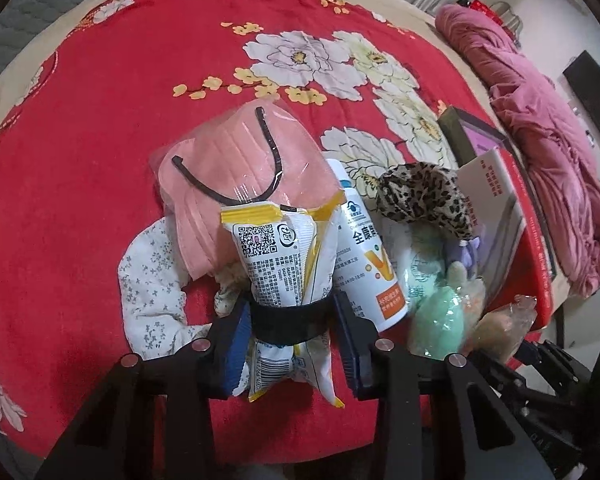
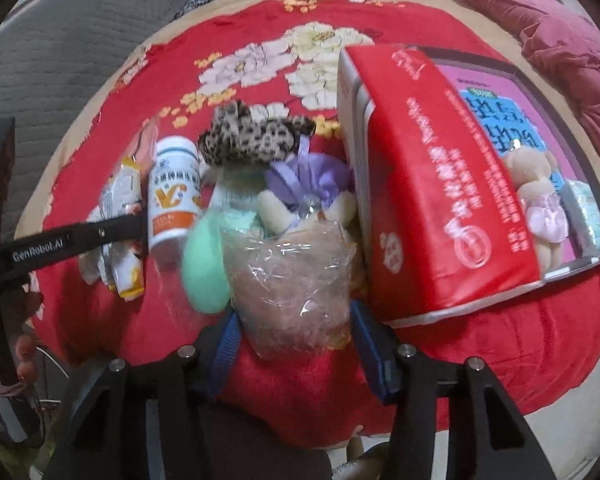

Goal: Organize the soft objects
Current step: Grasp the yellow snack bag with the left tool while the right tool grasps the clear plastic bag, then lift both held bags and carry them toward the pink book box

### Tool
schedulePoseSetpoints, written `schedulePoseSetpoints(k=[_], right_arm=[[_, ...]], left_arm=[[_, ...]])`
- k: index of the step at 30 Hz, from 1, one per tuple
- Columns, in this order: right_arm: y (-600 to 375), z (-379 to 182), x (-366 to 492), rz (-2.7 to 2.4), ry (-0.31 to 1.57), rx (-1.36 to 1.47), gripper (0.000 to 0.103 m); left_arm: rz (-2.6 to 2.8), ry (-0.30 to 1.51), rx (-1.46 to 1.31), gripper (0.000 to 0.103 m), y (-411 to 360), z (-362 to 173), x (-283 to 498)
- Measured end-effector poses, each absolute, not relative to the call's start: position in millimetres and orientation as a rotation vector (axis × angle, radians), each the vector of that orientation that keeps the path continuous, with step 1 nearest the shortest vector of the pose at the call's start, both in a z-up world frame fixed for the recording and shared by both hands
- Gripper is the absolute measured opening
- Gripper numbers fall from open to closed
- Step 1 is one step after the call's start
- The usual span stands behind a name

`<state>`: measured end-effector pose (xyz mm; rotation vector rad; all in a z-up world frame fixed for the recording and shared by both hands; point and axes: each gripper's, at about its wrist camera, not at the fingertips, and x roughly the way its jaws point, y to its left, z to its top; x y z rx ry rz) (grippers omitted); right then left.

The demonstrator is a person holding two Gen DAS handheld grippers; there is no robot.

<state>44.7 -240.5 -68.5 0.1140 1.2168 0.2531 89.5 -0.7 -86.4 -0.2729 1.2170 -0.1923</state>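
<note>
A red floral blanket (image 1: 100,168) lies under both claws, with a pink quilt (image 1: 540,152) bunched far off to the left claw's right. A red box (image 2: 428,200) stands just right of the right claw (image 2: 296,322), leaning on a purple-printed tray (image 2: 500,120) that holds a small teddy (image 2: 536,196).

The left claw (image 1: 292,320) is clamped on a banded bundle of white-and-yellow sachets (image 1: 284,256) — the bundle sticks out ahead between the pads. Just past it lies a bagged pink mask (image 1: 240,168); a floral cloth (image 1: 156,280) sits to its left, a white bottle (image 1: 368,248) touching on its right.

The right claw grips a crinkled clear bag (image 2: 292,280) between its fingers. Ahead of it — a mint plush (image 2: 208,260), a lilac pouch (image 2: 308,180) and a leopard scrunchie (image 2: 252,136).
</note>
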Motion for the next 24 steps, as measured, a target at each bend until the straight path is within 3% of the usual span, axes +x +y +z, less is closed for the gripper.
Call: schedulePoseSetpoints(k=[24], right_arm=[[-246,-34,48,0.275,1.148,0.146,0.053]], left_arm=[[-0.258,1.117,-0.306,0.04,9,-27,77]])
